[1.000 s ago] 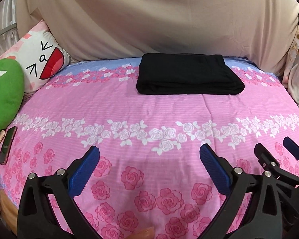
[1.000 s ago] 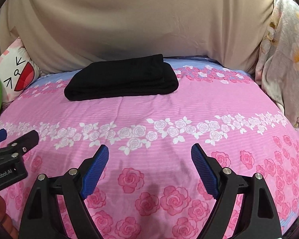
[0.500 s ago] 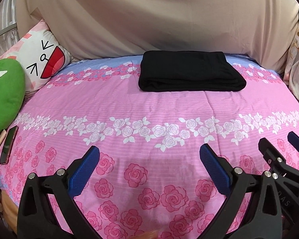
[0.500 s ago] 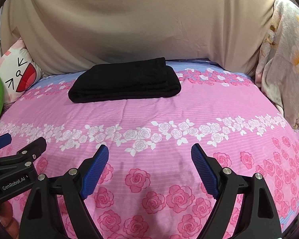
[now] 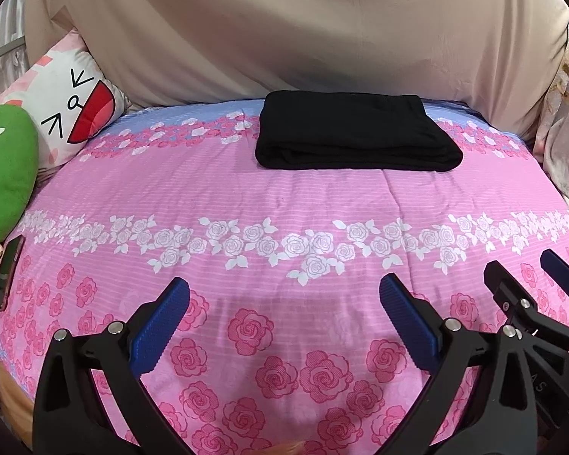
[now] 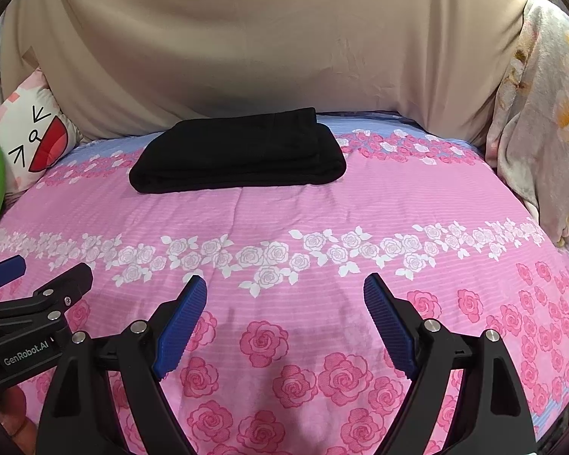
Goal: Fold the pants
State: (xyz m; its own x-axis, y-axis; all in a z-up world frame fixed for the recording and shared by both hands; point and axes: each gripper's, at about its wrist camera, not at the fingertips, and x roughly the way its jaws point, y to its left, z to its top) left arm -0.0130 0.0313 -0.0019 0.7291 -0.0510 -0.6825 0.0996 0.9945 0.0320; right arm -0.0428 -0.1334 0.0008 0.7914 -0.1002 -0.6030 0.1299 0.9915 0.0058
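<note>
The black pants (image 5: 356,132) lie folded into a neat rectangle at the far side of the pink rose bedspread (image 5: 284,204), close to the beige sheet (image 5: 284,30) hanging behind; the left gripper (image 5: 284,303) hovers low over the near roses, jaws spread wide, nothing between them; the right gripper (image 6: 284,303) sits just beside it, equally released and empty; a cartoon-face pillow (image 5: 68,110) and green cushion (image 5: 3,174) flank the left edge.

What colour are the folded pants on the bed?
Plain black pants, clearest in the left wrist view.
</note>
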